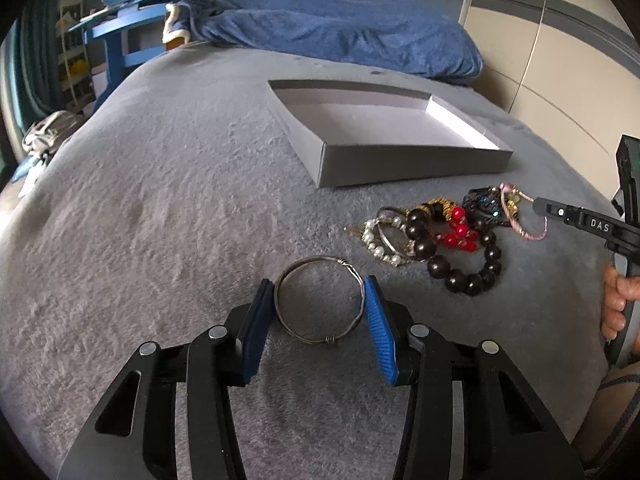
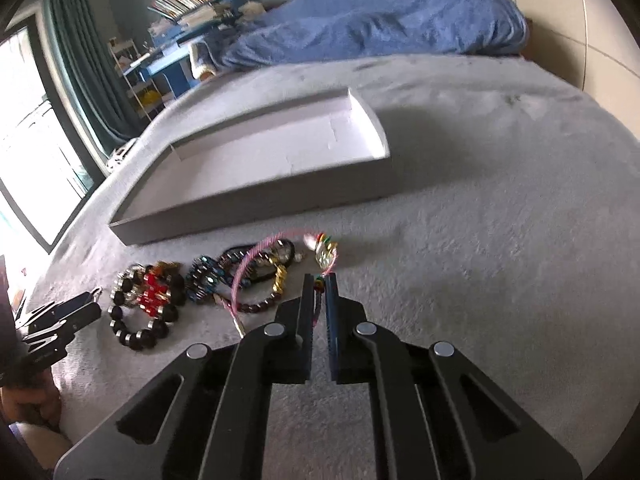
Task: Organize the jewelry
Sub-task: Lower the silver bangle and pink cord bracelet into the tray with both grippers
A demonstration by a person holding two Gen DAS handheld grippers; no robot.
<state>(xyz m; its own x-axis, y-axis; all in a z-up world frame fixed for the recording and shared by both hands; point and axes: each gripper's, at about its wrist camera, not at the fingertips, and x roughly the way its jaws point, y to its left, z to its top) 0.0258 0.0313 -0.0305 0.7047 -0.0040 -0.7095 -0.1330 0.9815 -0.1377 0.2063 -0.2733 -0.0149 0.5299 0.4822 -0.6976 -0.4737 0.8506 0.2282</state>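
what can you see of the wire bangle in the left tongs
The wire bangle is a thin round hoop of dull grey metal wire with two small coiled wraps, one at its upper right and one at its near edge. It sits between the blue pads of the left tongs, which press on its two sides, above the grey bedspread.

Right tongs (image 2: 319, 280) pinch pink cord bracelet (image 2: 256, 276) — loop lifted over jewelry pile (image 2: 192, 292) on bed (image 2: 480, 220); grey tray (image 2: 256, 204) behind.
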